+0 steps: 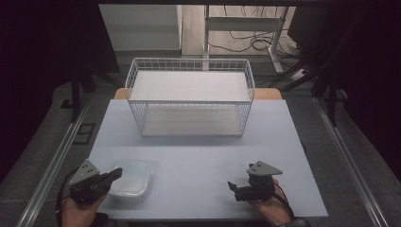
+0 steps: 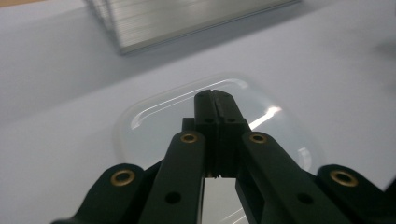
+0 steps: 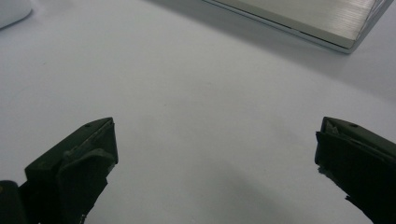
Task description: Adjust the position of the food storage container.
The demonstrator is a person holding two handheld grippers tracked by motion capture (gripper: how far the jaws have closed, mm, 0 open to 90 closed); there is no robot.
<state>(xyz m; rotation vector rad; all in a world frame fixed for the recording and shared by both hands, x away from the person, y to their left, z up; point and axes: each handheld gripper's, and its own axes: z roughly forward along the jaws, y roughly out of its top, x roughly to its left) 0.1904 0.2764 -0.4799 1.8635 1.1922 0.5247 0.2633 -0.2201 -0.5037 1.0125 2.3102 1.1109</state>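
Jaws on my left gripper are pressed flat together, nothing between them that I can make out; from the left gripper view their tips sit over the clear plastic container, and I cannot tell whether they touch its rim or hover just above it; from the high view that same left gripper reaches in from the container's left side, its nose over the near-left edge of the container, which rests near the front left corner of the pale table.

My right gripper is held low over the table's front right area, well apart from the container; in the right gripper view its jaws stand spread wide, bare tabletop between them, gripping nothing; a white edge of the container peeks in at that view's top left corner.

Farther back, centred on the table, stands a white wire basket with a light flat base; its metal-looking bottom edge crosses the top of the right gripper view.
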